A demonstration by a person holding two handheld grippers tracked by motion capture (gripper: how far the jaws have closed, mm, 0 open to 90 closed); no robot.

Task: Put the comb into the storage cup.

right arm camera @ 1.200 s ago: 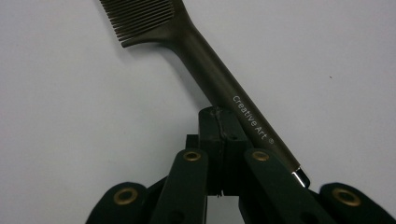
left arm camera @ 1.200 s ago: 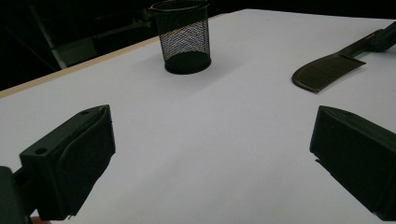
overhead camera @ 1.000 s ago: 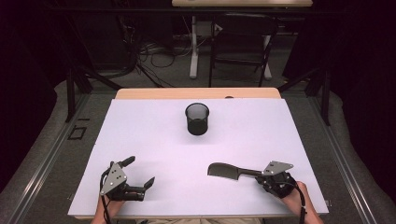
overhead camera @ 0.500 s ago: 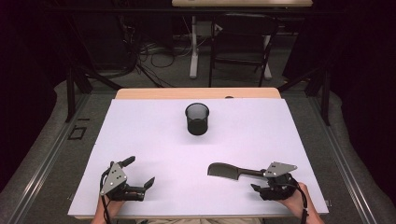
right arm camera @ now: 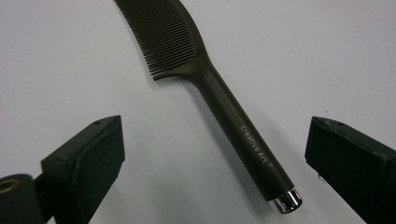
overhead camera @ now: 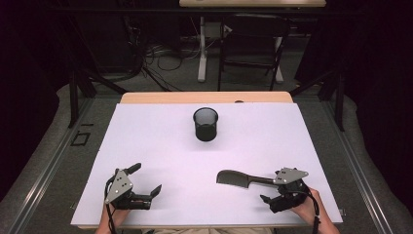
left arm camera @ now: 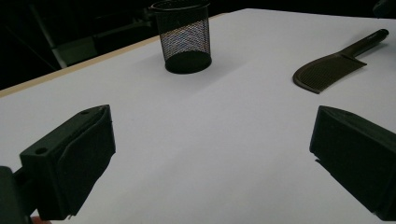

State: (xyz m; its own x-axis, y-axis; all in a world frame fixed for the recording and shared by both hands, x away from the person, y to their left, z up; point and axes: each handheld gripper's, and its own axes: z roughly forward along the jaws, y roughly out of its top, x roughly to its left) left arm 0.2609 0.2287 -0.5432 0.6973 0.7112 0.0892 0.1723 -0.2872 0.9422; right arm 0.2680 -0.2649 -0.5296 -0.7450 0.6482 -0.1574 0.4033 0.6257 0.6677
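From above, we see the right gripper (overhead camera: 271,193) near the table's (overhead camera: 146,136) near edge, its jaws apart after just opening, nothing pressed between them. The comb (overhead camera: 239,178) lies flat just ahead of it, handle end at the gripper, toothed head pointing away toward the middle. The grey plate covers where the handle meets the jaws, so from here we cannot tell whether they touch. The left gripper (overhead camera: 146,179) rests well apart from the comb, jaws spread and empty. The cup (overhead camera: 205,124) stands upright far ahead of both, with wide bare surface around it; the right table edge runs close beside the right hand (overhead camera: 308,207).

In the left gripper view, the jaws stand wide with bare table between them. The cup (left arm camera: 183,37) sits ahead and slightly left, its rim cut off by the frame top. The comb (left arm camera: 334,63) lies ahead to the right, its handle tip fading into the dark corner.

In the right gripper view, the comb (right arm camera: 205,79) lies between the spread jaws, clear of both, its metal-capped handle end nearer the right jaw. The toothed head runs out of the frame top. The handle bears small lettering.
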